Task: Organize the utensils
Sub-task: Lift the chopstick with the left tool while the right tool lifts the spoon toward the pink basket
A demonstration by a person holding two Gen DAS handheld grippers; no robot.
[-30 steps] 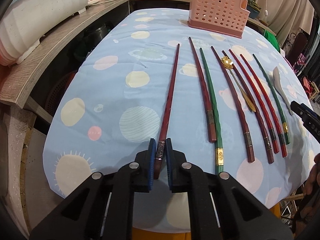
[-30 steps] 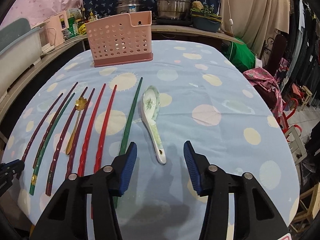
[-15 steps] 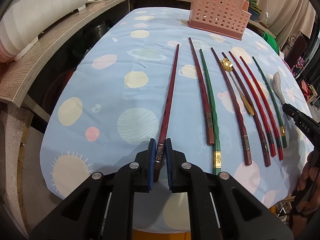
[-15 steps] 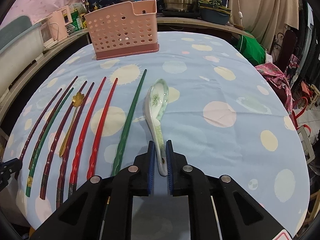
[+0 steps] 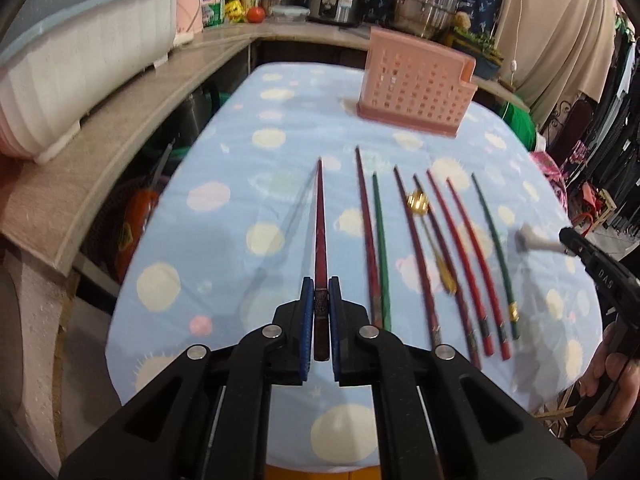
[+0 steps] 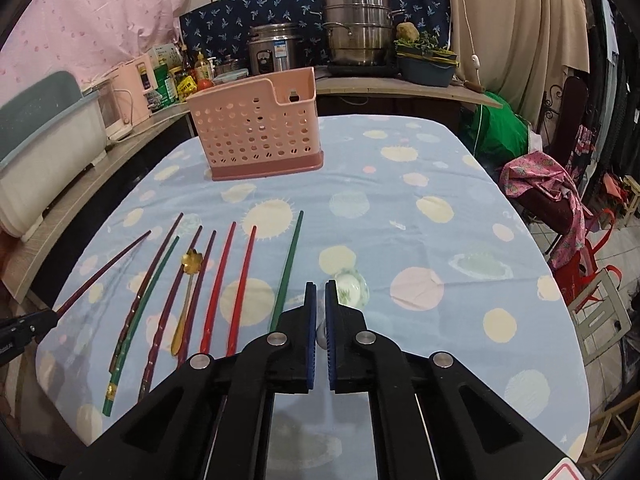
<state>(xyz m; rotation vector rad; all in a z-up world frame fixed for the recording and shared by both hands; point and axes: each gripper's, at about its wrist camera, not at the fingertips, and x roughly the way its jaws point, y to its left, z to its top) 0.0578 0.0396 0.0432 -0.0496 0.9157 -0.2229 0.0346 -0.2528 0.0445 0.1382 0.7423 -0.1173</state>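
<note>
1. The left gripper points to 12 o'clock. Its blue pads squeeze a dark red chopstick, held up off the table.
2. The right gripper also points to 12 o'clock. Its blue pads pinch the handle of a white spoon.
3. In the left wrist view, bare fingers show at 4 o'clock, holding the right gripper.

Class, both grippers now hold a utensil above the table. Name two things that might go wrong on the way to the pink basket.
1. The left gripper grips the dark red chopstick near one end, so the long free end may swing or slip.
2. The right gripper pinches only the handle of the ceramic spoon; its heavier bowl could tip out and break before reaching the pink basket.
</note>
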